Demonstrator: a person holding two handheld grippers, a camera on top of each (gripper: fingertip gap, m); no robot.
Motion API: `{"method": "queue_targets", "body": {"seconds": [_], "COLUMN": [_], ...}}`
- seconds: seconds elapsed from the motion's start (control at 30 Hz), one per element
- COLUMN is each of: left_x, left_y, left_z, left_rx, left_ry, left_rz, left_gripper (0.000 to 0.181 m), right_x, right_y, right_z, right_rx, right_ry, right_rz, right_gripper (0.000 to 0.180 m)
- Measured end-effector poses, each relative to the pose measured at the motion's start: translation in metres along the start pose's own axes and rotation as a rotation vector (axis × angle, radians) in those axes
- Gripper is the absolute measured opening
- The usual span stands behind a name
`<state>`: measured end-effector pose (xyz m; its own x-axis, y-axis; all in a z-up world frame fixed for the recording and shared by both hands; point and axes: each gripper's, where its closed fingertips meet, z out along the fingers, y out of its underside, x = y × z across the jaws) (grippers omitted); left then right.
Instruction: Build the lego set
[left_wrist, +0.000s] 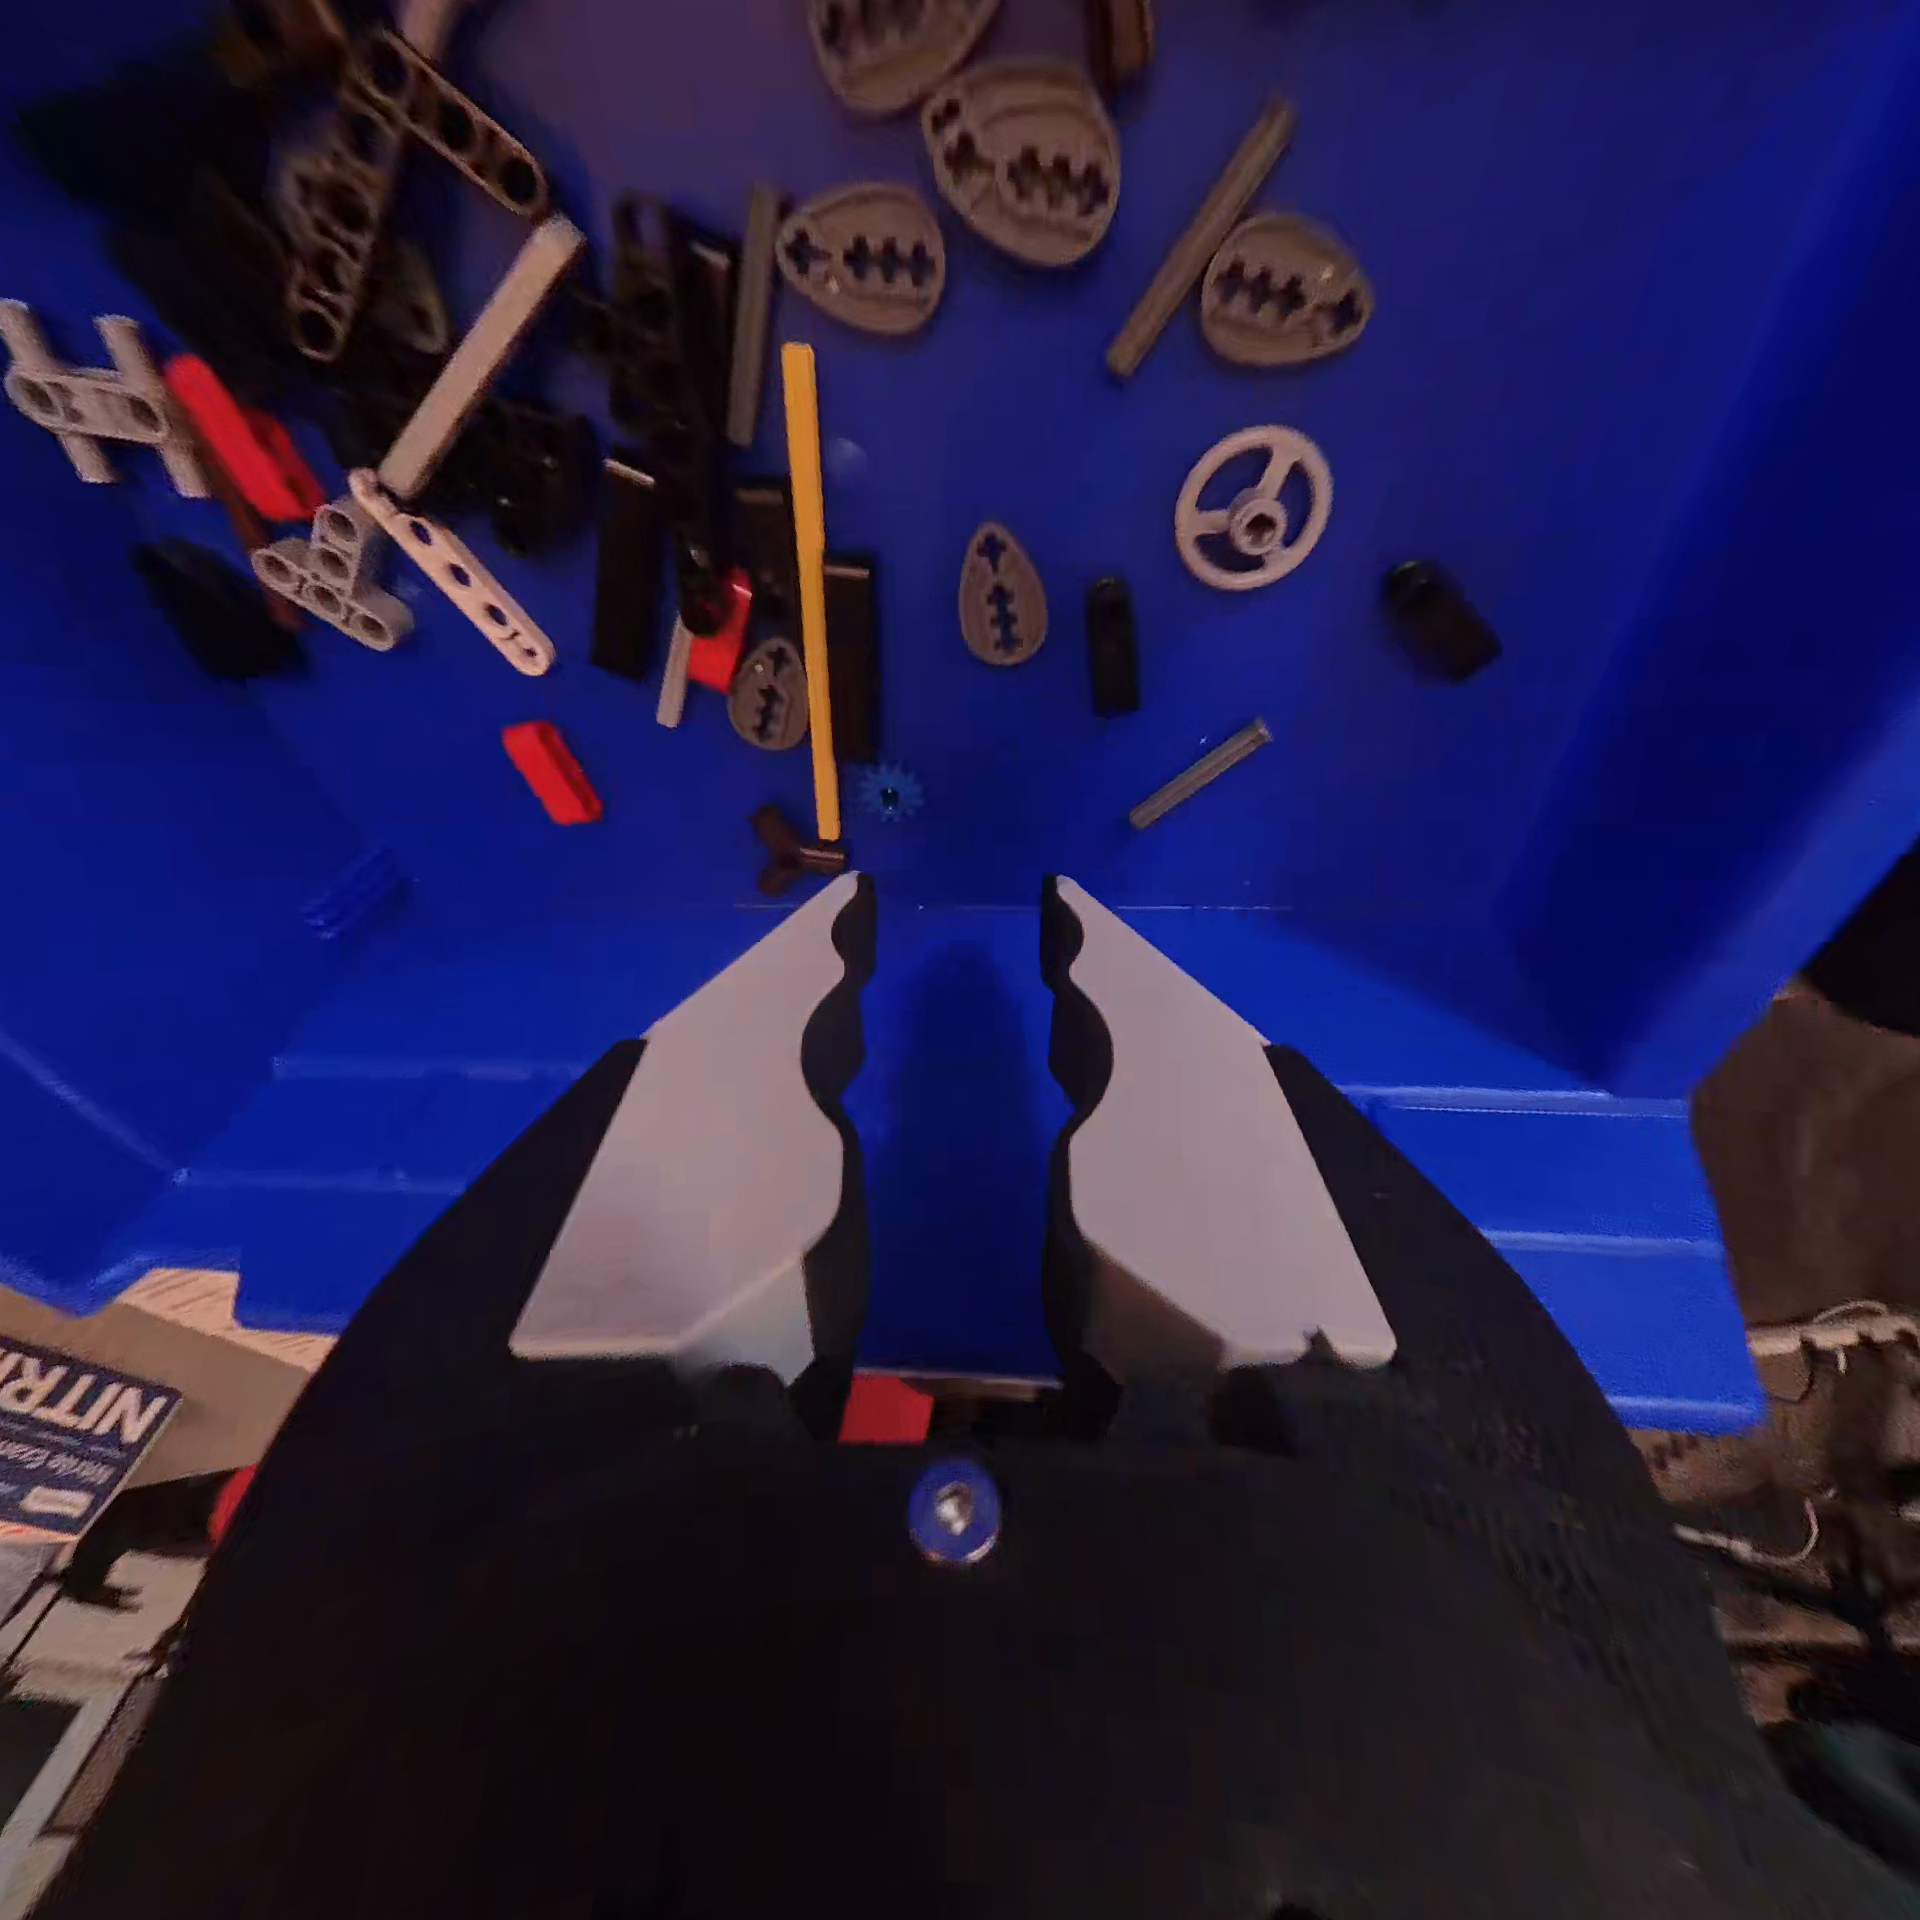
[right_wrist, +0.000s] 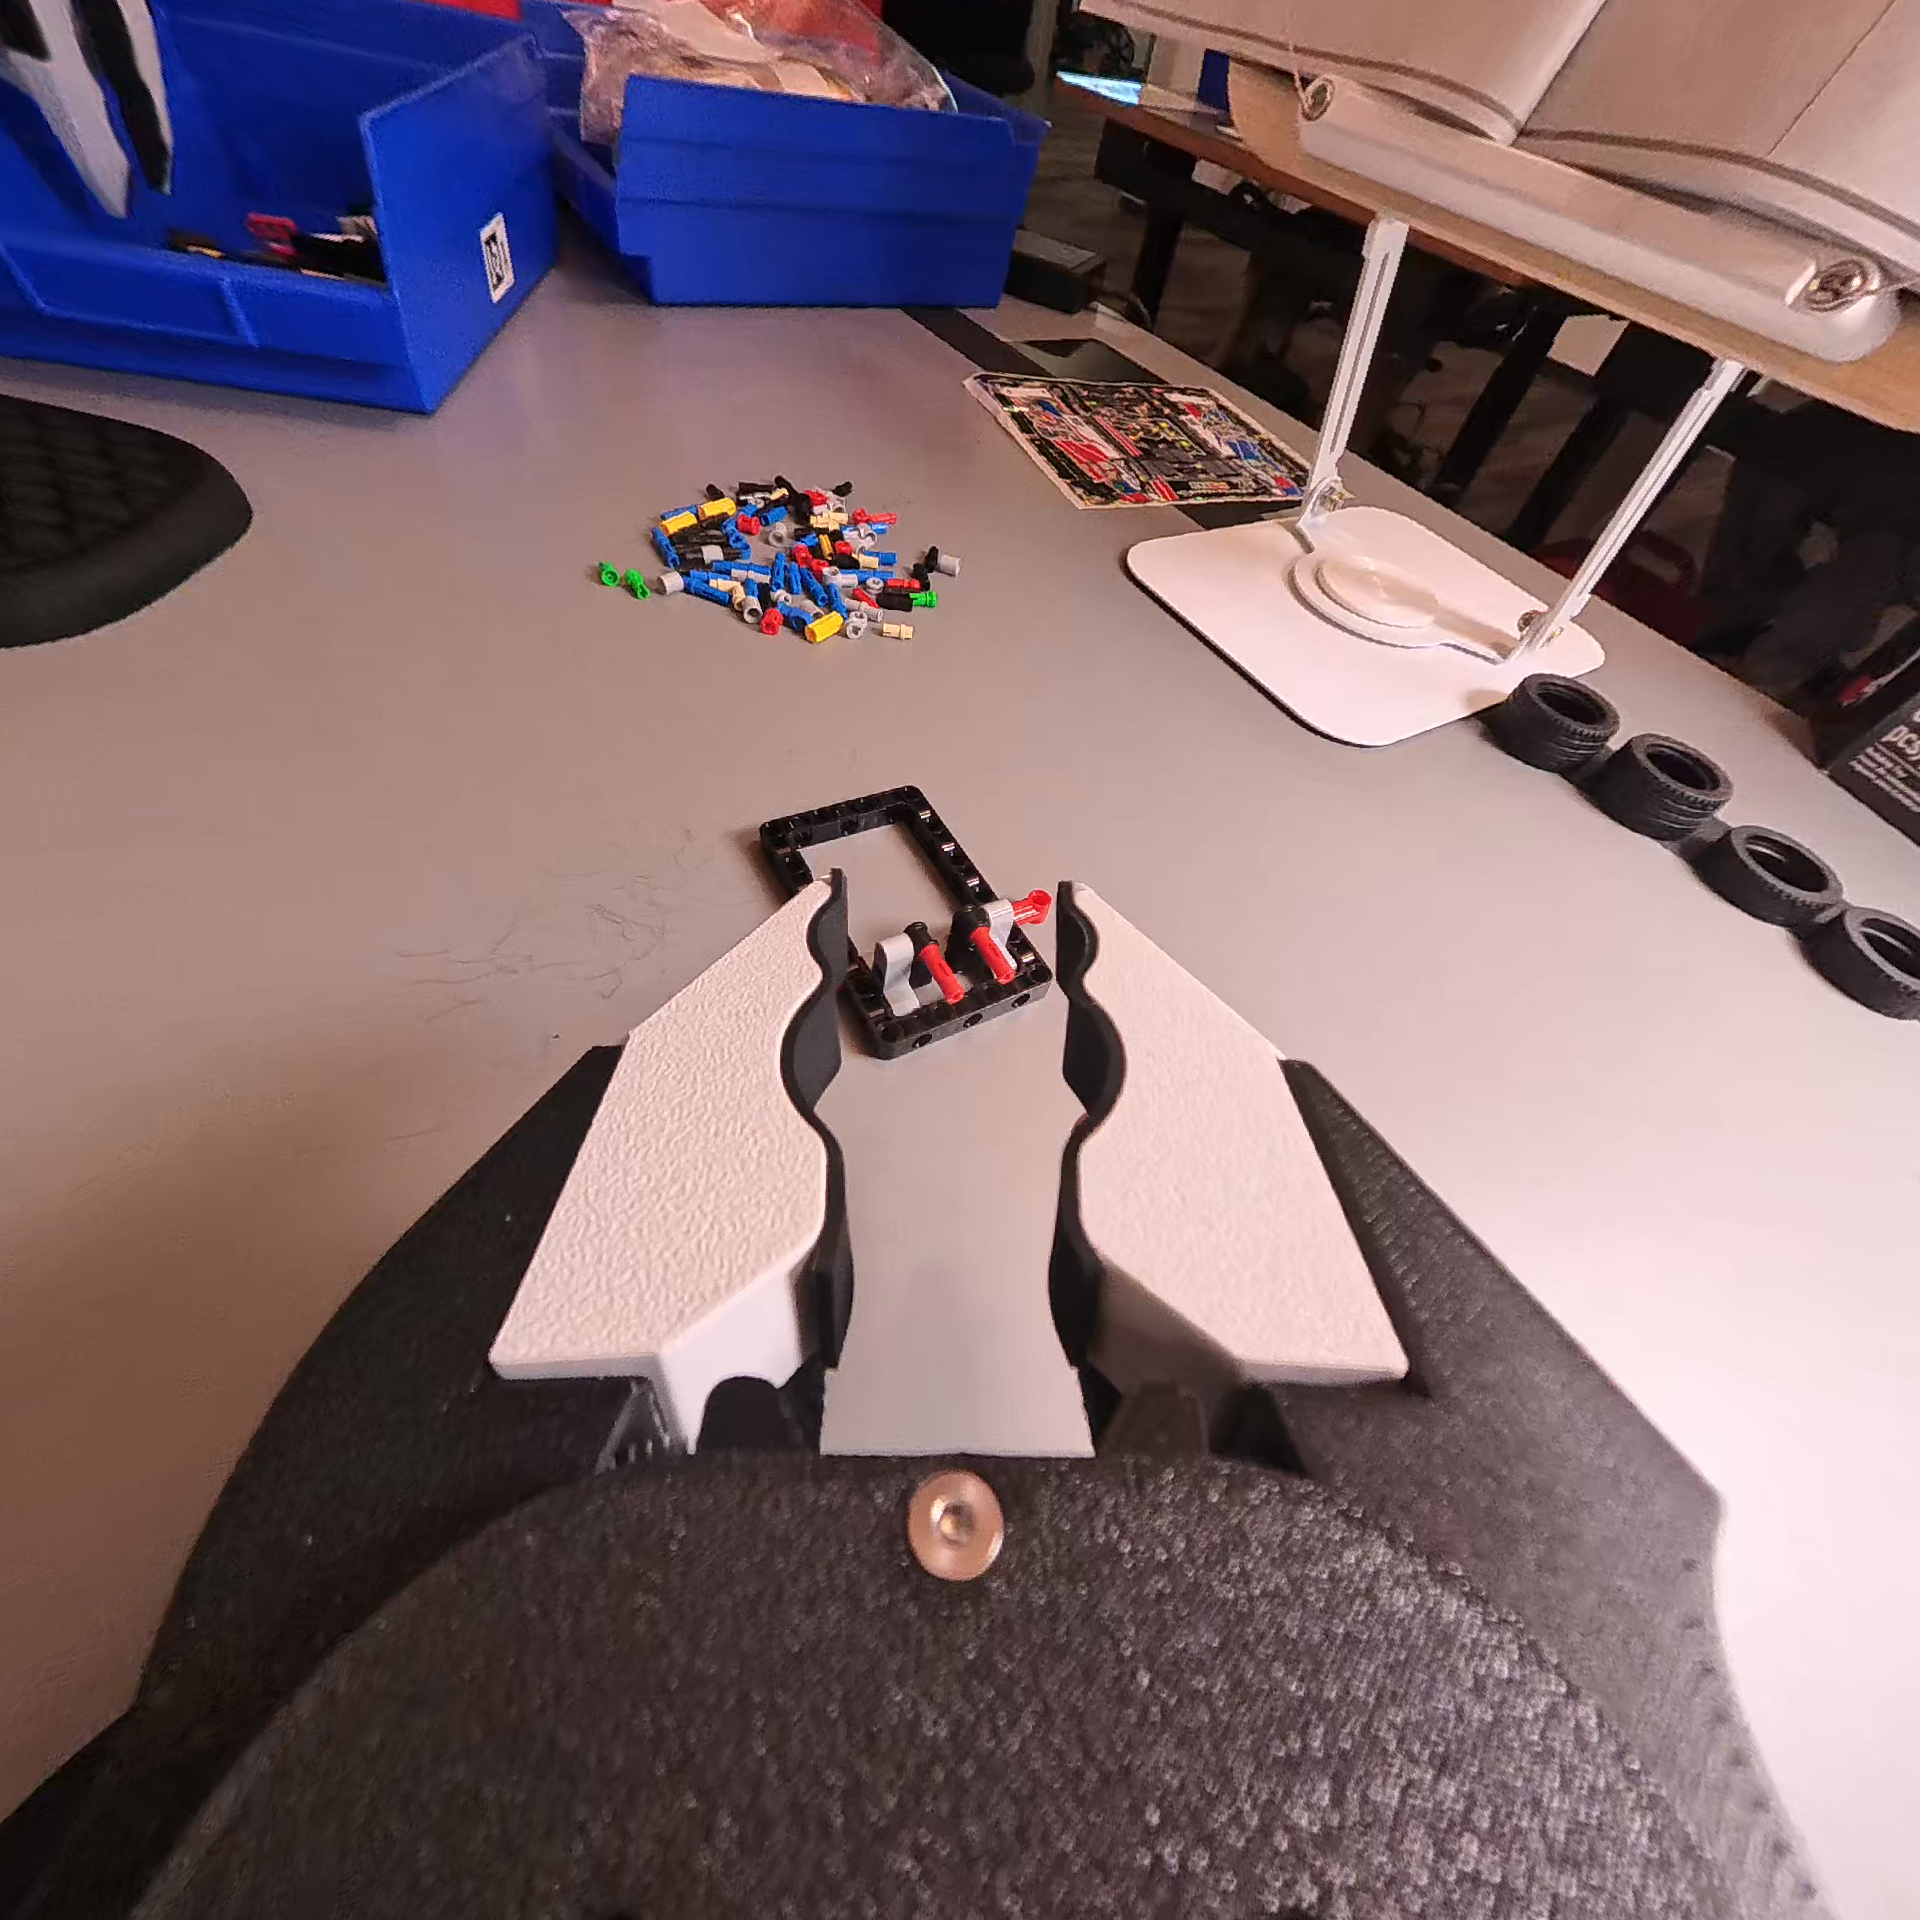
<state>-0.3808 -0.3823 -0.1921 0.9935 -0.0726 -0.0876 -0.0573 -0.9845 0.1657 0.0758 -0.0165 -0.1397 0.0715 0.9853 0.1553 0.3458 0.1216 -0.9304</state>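
My left gripper (left_wrist: 958, 891) is open and empty, pointing down into a blue bin (left_wrist: 1351, 935) of loose Lego parts. A yellow axle (left_wrist: 810, 582), a small black connector (left_wrist: 795, 850) and a small blue gear (left_wrist: 889, 794) lie just beyond its tips. My right gripper (right_wrist: 951, 894) is open and empty over the grey table (right_wrist: 416, 831). A black rectangular frame (right_wrist: 904, 914) with grey and red pieces fitted at its near end lies between its tips. The left gripper also shows in the right wrist view (right_wrist: 99, 94), inside the bin.
A pile of small coloured pins (right_wrist: 779, 561) lies mid-table. A sticker sheet (right_wrist: 1132, 436), a white stand base (right_wrist: 1361, 613) and a row of black tyres (right_wrist: 1704, 810) are to the right. Two blue bins (right_wrist: 810, 177) stand at the back left, a black mat (right_wrist: 94, 520) at the left. My right fingertips sit around 60 cm from my left ones. To the yellow axle (left_wrist: 810, 582): left tips about 5 cm, right tips about 55 cm.
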Motion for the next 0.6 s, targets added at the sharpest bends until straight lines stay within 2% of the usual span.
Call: {"method": "queue_targets", "body": {"seconds": [0.37,0.43,0.6], "left_x": [-0.011,-0.014,-0.018], "left_y": [-0.004,-0.006,-0.01], "left_z": [0.028,0.028,0.019], "left_rx": [-0.077,-0.069,-0.024], "left_ry": [0.002,-0.011,-0.024], "left_rz": [0.031,0.019,0.012], "left_gripper": [0.022,0.013,0.013], "right_x": [0.0,0.001,0.0], "right_y": [0.006,0.007,0.008], "right_z": [0.003,0.004,0.005], "right_rx": [-0.021,-0.026,-0.032], "right_ry": [0.004,0.004,0.005], "right_rz": [0.002,0.002,-0.002], "right_gripper": [0.037,0.037,0.036]}}
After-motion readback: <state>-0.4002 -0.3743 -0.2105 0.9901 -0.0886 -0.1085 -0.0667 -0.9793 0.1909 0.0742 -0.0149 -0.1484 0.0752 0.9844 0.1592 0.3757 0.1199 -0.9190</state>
